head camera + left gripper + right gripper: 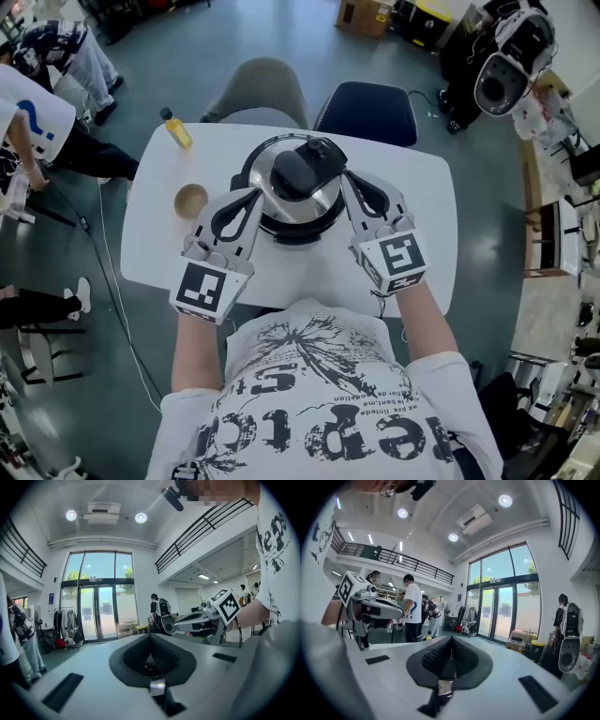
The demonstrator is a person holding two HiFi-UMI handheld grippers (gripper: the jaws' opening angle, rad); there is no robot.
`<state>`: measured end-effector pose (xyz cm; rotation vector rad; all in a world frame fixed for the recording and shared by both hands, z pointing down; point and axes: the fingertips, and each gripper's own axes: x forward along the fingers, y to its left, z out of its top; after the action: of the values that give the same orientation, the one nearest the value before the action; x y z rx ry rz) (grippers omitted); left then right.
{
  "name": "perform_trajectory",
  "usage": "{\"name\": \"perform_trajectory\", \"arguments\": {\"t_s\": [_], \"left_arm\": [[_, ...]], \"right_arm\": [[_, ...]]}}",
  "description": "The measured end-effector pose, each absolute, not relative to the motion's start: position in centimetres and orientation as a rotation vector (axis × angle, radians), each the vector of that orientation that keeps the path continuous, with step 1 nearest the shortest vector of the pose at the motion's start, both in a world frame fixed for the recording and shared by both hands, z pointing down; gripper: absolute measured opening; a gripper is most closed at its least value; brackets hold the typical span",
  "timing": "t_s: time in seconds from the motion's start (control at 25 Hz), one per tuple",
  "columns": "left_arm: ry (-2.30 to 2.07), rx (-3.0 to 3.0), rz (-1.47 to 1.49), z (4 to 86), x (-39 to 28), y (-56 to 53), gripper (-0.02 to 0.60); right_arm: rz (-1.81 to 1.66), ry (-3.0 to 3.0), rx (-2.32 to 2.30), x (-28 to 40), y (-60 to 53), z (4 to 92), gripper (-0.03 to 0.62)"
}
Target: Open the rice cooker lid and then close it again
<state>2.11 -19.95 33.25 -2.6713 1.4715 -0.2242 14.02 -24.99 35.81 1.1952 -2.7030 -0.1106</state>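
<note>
The rice cooker stands upright in the middle of the white table with its silver lid down. The black handle on the lid runs lengthwise from the person towards the table's far edge, angled slightly right. No writing on the cooker can be read, and the dark print on the person's white shirt is too distorted to read. The left gripper and the right gripper flank the cooker. Each has its jaws closed with nothing between them.
</note>
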Motion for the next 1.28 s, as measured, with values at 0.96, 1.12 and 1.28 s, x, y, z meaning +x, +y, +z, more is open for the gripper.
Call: {"name": "perform_trajectory", "arguments": {"t_s": [0.96,1.12,1.28], "left_arm": [[1.474,-2.691,-0.276,33.7,2.8,-20.8,0.014],[1.487,-2.683,-0.206,33.6,2.5,-21.1,0.014],[1.489,-2.685,-0.216,34.0,2.3,-20.9,0.014]], "right_arm": [[-0.057,-2.766,1.190,15.8,-24.5,36.0,0.009],[-0.063,-2.763,1.184,15.2,-24.6,36.7,0.009],[-0.072,-2.766,1.185,14.9,-24.4,37.0,0.009]]}}
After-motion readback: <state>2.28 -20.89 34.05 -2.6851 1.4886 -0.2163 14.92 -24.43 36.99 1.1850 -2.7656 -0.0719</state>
